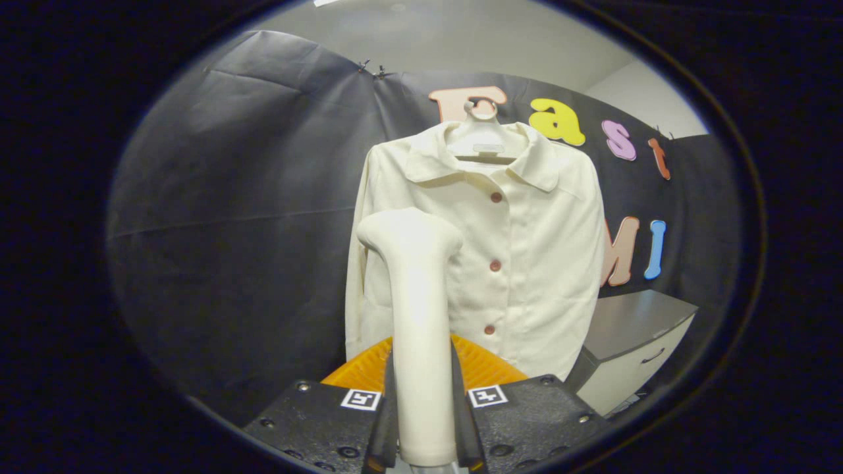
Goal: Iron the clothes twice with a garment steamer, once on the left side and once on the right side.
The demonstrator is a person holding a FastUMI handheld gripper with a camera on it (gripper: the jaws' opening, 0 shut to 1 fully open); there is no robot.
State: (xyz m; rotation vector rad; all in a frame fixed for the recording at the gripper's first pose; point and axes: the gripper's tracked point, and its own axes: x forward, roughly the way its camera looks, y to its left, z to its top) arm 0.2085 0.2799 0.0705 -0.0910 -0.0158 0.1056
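One steamer (419, 316), clamped by one gripper (425, 421) with two fingers pressed on its handle. One cream shirt (527, 263) on one hanger (483, 141), three buttons (494, 265) visible. One cabinet (632, 355) far right.

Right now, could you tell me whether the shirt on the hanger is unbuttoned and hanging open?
No, the shirt hangs closed, its front buttons done up, beyond the steamer clamped between the gripper fingers.

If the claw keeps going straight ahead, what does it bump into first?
Probably the cream shirt on its hanger. The claw is shut on the steamer, whose head would likely touch the shirt's left half first, though depth is hard to judge.
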